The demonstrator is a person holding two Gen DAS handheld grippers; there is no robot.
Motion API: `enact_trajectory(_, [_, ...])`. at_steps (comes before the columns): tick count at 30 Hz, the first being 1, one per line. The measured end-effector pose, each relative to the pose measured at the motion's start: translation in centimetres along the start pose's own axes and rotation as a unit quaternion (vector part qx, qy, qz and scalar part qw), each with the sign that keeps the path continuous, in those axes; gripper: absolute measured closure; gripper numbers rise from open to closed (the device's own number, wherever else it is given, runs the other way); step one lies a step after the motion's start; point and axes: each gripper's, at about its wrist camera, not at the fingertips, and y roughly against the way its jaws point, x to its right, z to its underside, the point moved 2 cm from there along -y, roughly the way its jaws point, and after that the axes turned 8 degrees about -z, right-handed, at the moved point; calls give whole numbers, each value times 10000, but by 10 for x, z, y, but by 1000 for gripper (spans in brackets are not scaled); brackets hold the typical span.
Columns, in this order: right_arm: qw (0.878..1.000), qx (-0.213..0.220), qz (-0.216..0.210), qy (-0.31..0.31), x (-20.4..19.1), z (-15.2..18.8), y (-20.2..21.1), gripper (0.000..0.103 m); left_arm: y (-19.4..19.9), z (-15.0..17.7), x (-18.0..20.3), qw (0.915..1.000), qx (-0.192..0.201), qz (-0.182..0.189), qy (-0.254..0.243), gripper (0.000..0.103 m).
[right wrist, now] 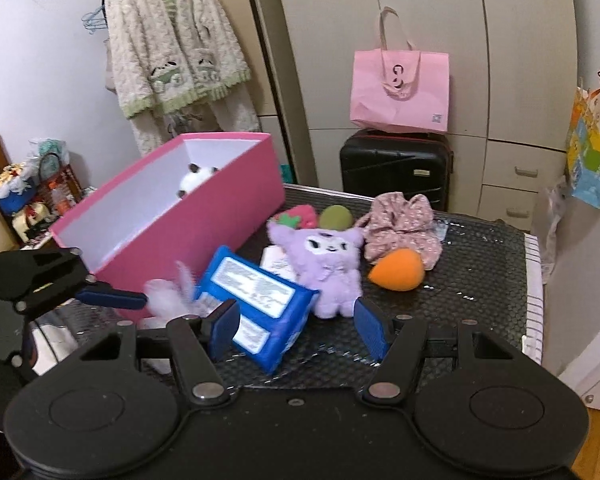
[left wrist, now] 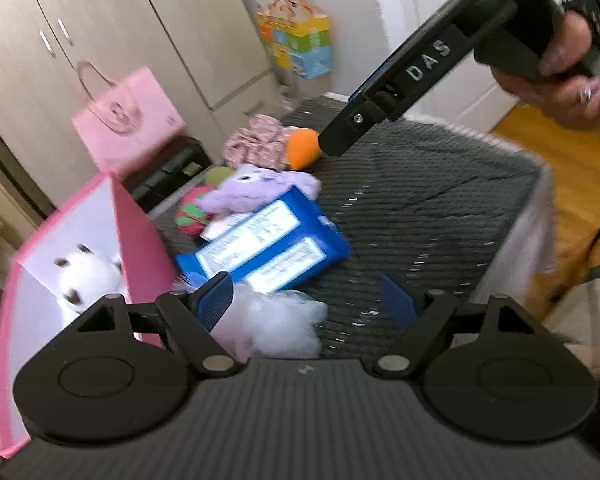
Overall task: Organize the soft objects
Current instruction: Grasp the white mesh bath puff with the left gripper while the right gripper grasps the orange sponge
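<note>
On a dark mat stands a pink box with a white spotted plush inside. Beside it lie a blue wipes pack, a purple plush, an orange plush, floral fabric and a strawberry plush. My left gripper is open over a white fluffy tuft, which sits by its left finger. My right gripper is open above the blue pack's near corner, and its pads are not pressing on the pack.
A black suitcase with a pink bag on top stands behind the table against the wardrobe. A fleece robe hangs at the back left. A colourful bag hangs at the right. The mat's right half is bare.
</note>
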Motion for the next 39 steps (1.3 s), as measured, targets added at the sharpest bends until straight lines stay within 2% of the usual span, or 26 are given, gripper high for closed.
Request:
enact_trajectory(2, [9999,5,85,68,6,-1,-7,35,-7,0,5,9995,18,-295,-129,22])
enact_trajectory(8, [9996,71,250,107,28,-6,-29,34,-24,3,15,9959,-74,-808,-388,22])
enact_trajectory(13, [9992,196,340,10,48,-11,-46,34,-44,13,33,9880,-220,-1375,-663,22])
enact_trajectory(16, [9989,226,399,-124,62,-13,-55,34,-51,18,41,9821,-173,-1720,-749,22])
enact_trajectory(20, [9984,221,407,-330,77,-13,-64,34,-53,19,41,9794,-127,-1897,-685,23])
enact_trajectory(24, [9981,156,312,-513,89,-16,-72,34,-53,18,33,9794,-215,-1967,-395,37])
enact_trajectory(29, [9971,107,187,-736,99,-15,-80,34,-56,16,29,9819,-346,-1861,-89,40])
enact_trajectory(31, [9965,56,144,-825,101,-12,-86,34,-58,18,31,9797,-368,-1968,-71,41])
enact_trajectory(34, [9962,-3,173,-855,102,-6,-94,34,-66,20,44,9699,-316,-2393,-329,51])
enact_trajectory(36, [9959,67,255,-861,102,-3,-97,34,-67,20,48,9689,-292,-2439,-295,60])
enact_trajectory(38, [9965,113,305,-765,101,0,-97,41,-67,19,49,9684,-301,-2464,-234,69])
enact_trajectory(39, [9970,107,360,-675,100,2,-97,49,-66,19,48,9682,-306,-2478,-146,73])
